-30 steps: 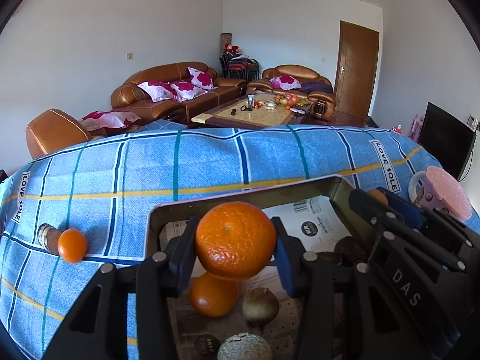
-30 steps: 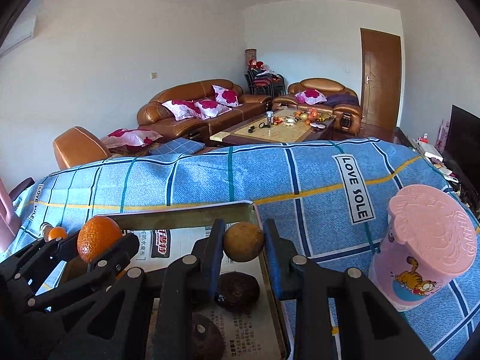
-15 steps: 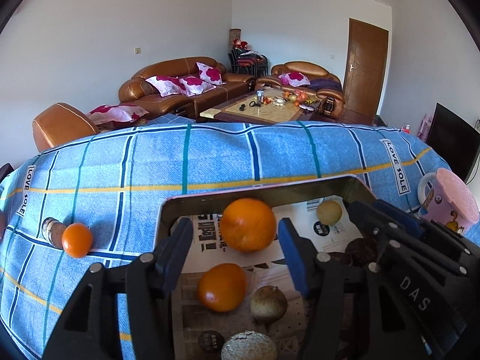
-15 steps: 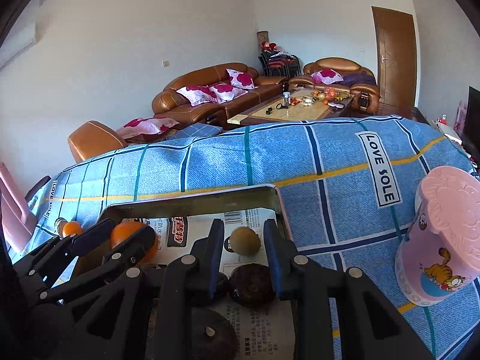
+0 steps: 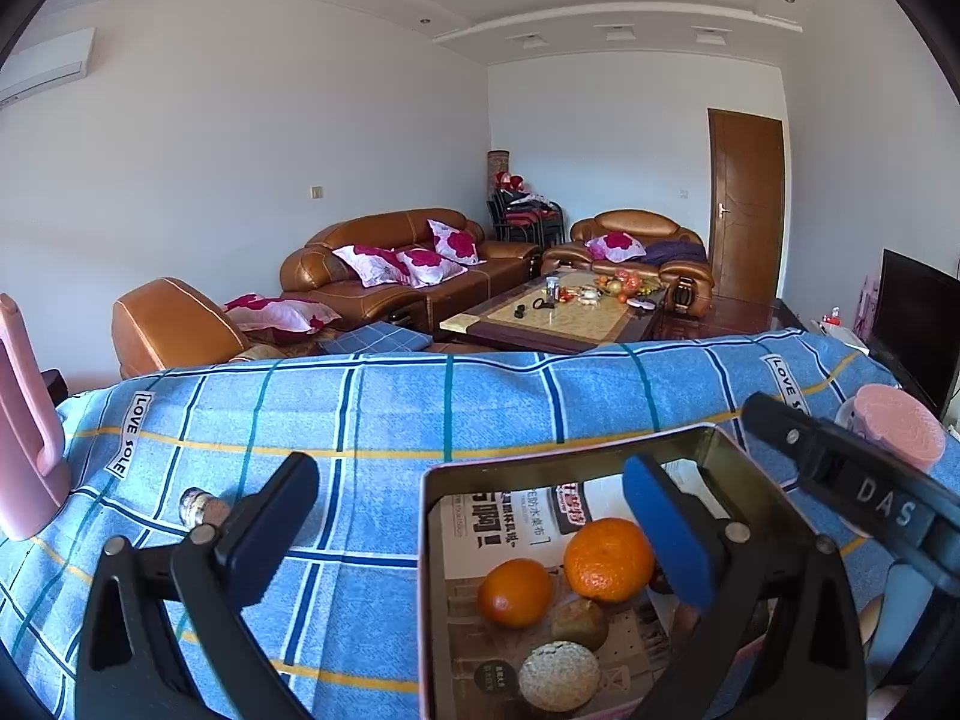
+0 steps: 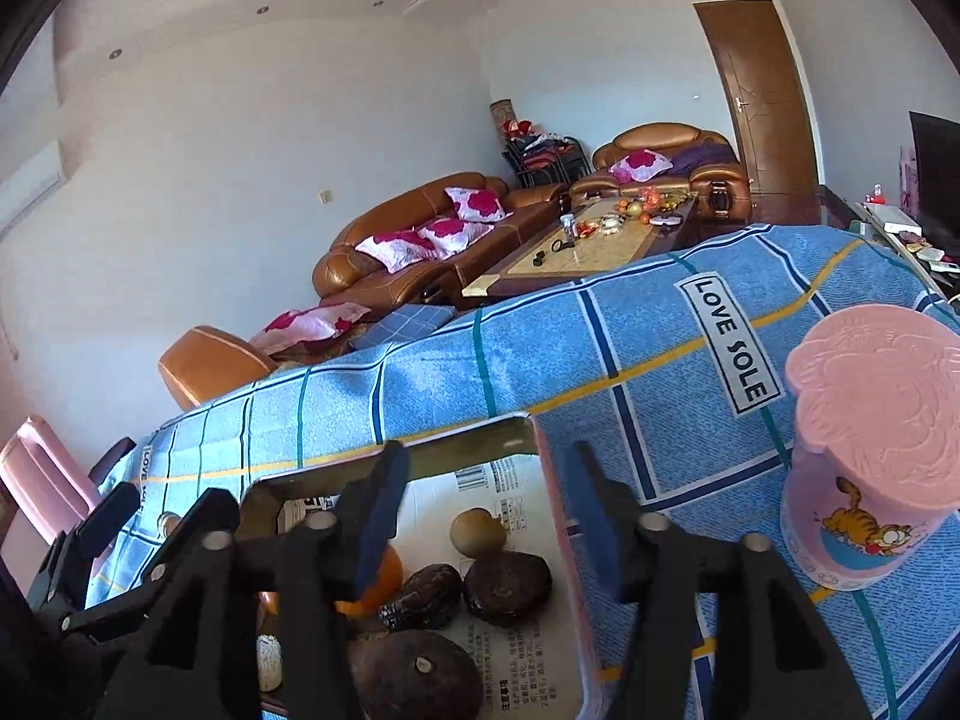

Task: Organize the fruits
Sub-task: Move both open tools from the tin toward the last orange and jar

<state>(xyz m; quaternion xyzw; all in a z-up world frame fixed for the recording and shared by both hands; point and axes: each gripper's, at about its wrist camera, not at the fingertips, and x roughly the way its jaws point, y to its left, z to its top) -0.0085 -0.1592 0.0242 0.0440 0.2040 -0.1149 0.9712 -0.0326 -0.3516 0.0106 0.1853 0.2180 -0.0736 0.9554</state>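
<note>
Orange and round, two oranges [image 5: 607,558] sit side by side in the metal tray [image 5: 564,457] on the blue checked cloth [image 5: 384,408], with a small brown fruit [image 5: 579,623] and a pale rough one [image 5: 558,675] just near of them. Your left gripper [image 5: 474,531] is wide open and holds nothing, its left finger over the cloth and its right finger over the tray. Your right gripper [image 6: 480,516] is wide open and empty too, above a small tan fruit [image 6: 477,533] and dark wrinkled fruits [image 6: 507,585] at the tray's right side, with the pink cup [image 6: 870,450] standing to the right.

The right hand-held gripper [image 6: 480,519] hangs spread, empty, above the tray [image 6: 564,546].
</note>
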